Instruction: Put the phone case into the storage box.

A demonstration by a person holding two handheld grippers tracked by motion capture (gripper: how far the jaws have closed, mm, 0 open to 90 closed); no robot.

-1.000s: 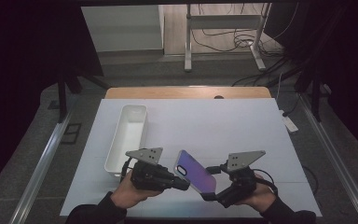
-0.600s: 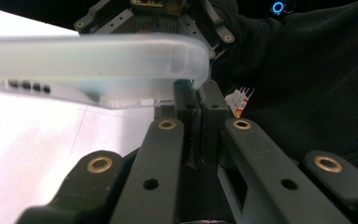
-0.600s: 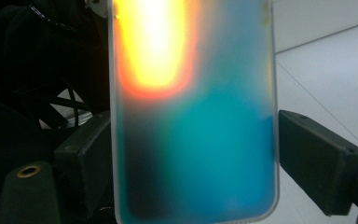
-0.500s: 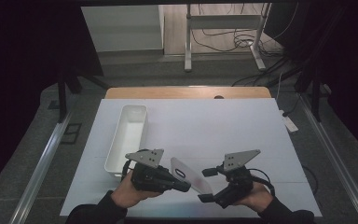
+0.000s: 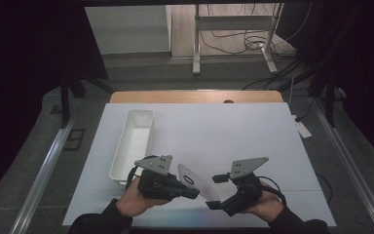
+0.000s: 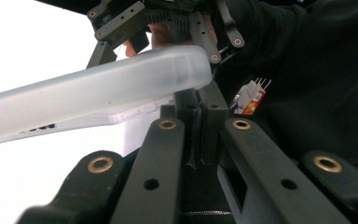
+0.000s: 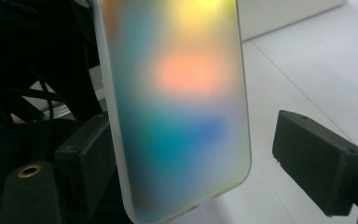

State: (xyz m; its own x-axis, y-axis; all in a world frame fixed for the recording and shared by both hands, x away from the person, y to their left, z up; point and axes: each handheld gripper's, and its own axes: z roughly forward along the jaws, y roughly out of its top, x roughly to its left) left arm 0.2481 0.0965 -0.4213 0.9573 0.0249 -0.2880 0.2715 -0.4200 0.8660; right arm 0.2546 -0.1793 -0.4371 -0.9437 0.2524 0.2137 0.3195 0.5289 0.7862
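Observation:
A phone in a frosted translucent case [image 5: 197,179] hangs tilted above the table's front edge, between my two grippers. My left gripper [image 5: 192,191] is shut on its lower edge; in the left gripper view the jaws [image 6: 200,116] meet just under the case [image 6: 98,93]. My right gripper [image 5: 217,191] has just been opening. In the right gripper view the iridescent phone [image 7: 182,93] stands between its pads [image 7: 317,158], the right pad well clear of it. The right gripper [image 6: 168,18] also shows beyond the case.
A long white tray [image 5: 119,146] lies on the white table sheet [image 5: 243,131] to the left, just beyond my left hand. A wooden table edge runs along the back; cables and a metal stand are on the floor behind.
The phone has turned: its purple face showed before, now a pale frosted side faces up. The right gripper's jaws have parted off it. Both hands stay in place.

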